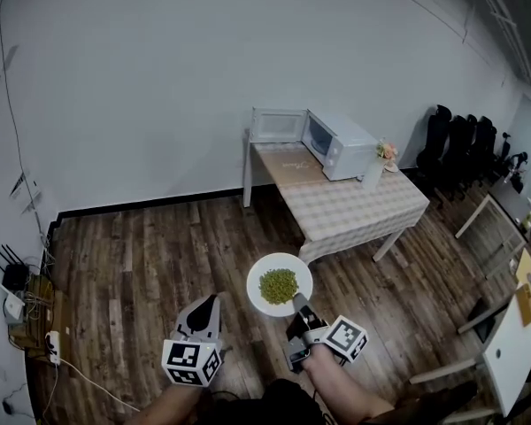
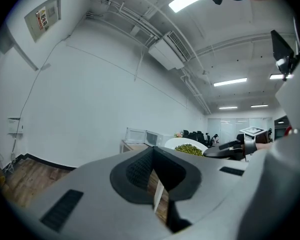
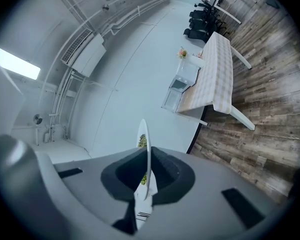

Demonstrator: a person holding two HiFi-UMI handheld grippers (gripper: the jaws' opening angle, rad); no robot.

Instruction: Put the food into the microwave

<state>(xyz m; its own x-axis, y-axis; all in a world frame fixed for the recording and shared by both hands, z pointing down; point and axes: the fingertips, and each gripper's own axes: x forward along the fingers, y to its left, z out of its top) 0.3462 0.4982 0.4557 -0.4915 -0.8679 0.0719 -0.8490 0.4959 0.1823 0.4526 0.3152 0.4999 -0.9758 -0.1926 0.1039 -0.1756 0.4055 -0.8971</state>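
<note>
The round white plate [image 1: 259,297] carries a heap of small green food [image 1: 278,285]; the right gripper [image 1: 298,302] pinches its rim, while the left gripper [image 1: 212,299] is pressed together, empty

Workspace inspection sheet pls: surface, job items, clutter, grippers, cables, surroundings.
Surface: table with checked cloth, across the floor from the person.
Job's things: plate of green food, held in the air; microwave on the table, door open.
Clutter: flowers beside the microwave.
Grippers: right gripper shut on the plate's rim; left gripper shut, empty.
Cables: router, power strip and leads by the left wall.
Surroundings: wooden floor, black chairs.
</note>
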